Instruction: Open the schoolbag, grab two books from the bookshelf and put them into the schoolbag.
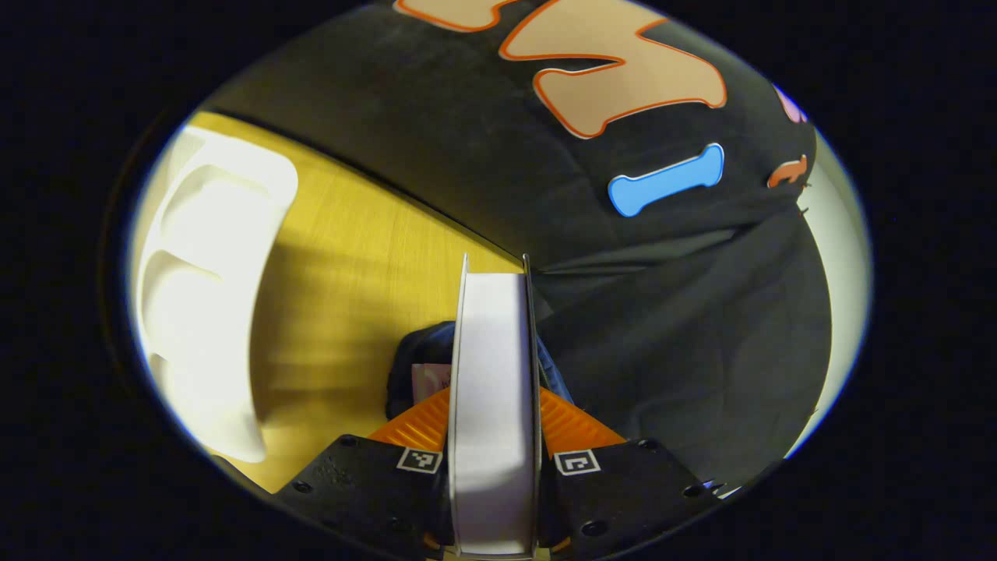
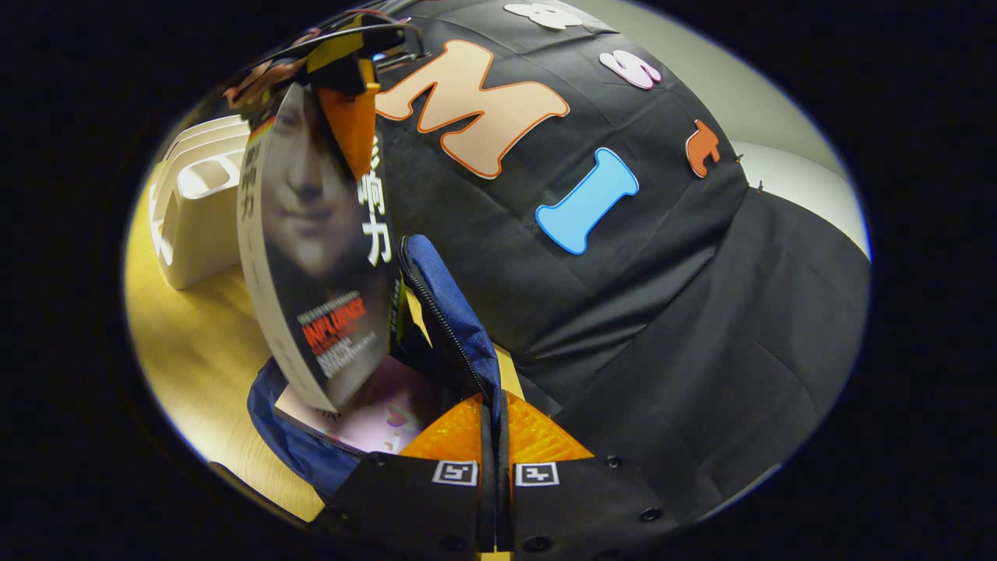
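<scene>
My left gripper (image 1: 494, 417) is shut on a thick book (image 1: 492, 351), whose pale page edge stands upright between the fingers. In the right gripper view that dark-covered book (image 2: 327, 257) hangs from the left gripper (image 2: 347, 93) just above the mouth of the blue schoolbag (image 2: 300, 448). A second book (image 2: 382, 413) with a pinkish cover lies inside the bag. My right gripper (image 2: 494, 425) is shut on the bag's zippered flap (image 2: 448, 312) and holds it up. The schoolbag (image 1: 413, 362) also peeks out under the held book in the left gripper view.
A white bookshelf (image 1: 206, 280) stands on the wooden table (image 1: 358, 265) to the left, also seen as the bookshelf (image 2: 195, 210) behind the held book. The black booth cloth (image 2: 662, 312) hangs close behind the bag.
</scene>
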Available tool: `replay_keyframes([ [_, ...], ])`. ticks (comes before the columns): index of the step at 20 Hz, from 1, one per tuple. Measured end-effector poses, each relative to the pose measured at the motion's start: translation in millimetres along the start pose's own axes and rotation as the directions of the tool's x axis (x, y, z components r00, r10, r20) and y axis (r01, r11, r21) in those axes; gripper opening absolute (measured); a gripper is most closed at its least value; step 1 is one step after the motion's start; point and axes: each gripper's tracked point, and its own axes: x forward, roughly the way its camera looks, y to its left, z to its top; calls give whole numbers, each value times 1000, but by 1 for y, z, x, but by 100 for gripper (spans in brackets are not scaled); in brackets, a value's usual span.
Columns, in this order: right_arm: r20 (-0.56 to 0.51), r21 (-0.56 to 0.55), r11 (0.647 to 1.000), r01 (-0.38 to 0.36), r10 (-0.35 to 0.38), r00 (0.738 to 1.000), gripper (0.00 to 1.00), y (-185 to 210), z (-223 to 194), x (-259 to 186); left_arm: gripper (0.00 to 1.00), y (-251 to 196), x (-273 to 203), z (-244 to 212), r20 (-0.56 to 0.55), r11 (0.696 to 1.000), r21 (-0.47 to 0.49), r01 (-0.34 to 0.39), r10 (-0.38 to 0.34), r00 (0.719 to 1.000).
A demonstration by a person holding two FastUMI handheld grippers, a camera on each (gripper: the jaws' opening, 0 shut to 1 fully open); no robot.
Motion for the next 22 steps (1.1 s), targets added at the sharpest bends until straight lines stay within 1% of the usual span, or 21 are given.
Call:
replay_keyframes([
  [2, 8, 5, 1000, -11, 11, 1000, 4, 2, 1, 0, 38, 11, 18, -11, 3, 999, -37, 6, -6, 1000],
  [3, 13, 9, 1000, -19, 19, 1000, 2, 4, 2, 1, 38, 15, 24, -16, -1, 999, -45, 0, 0, 1000],
  [4, 19, 6, 1000, -26, 26, 999, 2, 7, 3, 2, 39, 17, 33, -21, -8, 999, -50, -1, 1, 1000],
  [5, 24, 1, 1000, -31, 31, 999, 2, 7, 4, 2, 39, 19, 39, -26, -14, 999, -52, 3, -4, 1000],
  [7, 33, 1, 999, -38, 38, 999, 2, 8, 4, 2, 38, 14, 52, -33, -8, 998, -51, 33, -34, 999],
  [10, 43, 18, 999, -49, 49, 998, 2, 10, 3, -1, 38, 11, 72, -39, 7, 993, -100, 68, -68, 998],
  [11, 47, 21, 998, -53, 52, 998, 4, 10, 4, 0, 39, 10, 77, -42, 11, 991, -109, 78, -78, 997],
  [12, 52, 21, 998, -56, 55, 997, 2, 11, 4, -1, 37, 10, 82, -44, 15, 990, -112, 87, -86, 996],
  [13, 55, 21, 998, -59, 58, 997, 2, 11, 3, -2, 36, 11, 87, -45, 19, 989, -119, 93, -92, 996],
  [14, 57, 23, 998, -63, 61, 996, 2, 11, 3, -2, 37, 9, 97, -45, 20, 987, -130, 99, -98, 995],
  [16, 62, 32, 997, -69, 67, 996, 2, 12, 3, -1, 37, 10, 102, -46, 33, 980, -162, 116, -112, 993],
  [17, 64, 38, 997, -73, 71, 995, 4, 13, 5, 0, 37, 10, 104, -48, 38, 977, -171, 126, -122, 992],
  [18, 66, 44, 996, -78, 75, 995, 2, 14, 5, 1, 36, 11, 106, -52, 41, 974, -178, 138, -133, 990],
  [19, 70, 50, 995, -83, 79, 994, 2, 15, 6, 2, 38, 12, 107, -56, 44, 972, -184, 149, -143, 989],
  [20, 74, 52, 995, -87, 83, 994, 4, 16, 7, 3, 38, 13, 108, -60, 40, 970, -187, 155, -150, 988],
  [21, 81, 49, 995, -89, 85, 993, 2, 16, 9, 2, 39, 14, 107, -65, 35, 970, -184, 156, -152, 988],
  [22, 89, 48, 995, -93, 88, 992, 2, 17, 11, 3, 39, 14, 109, -70, 26, 973, -170, 155, -153, 988],
])
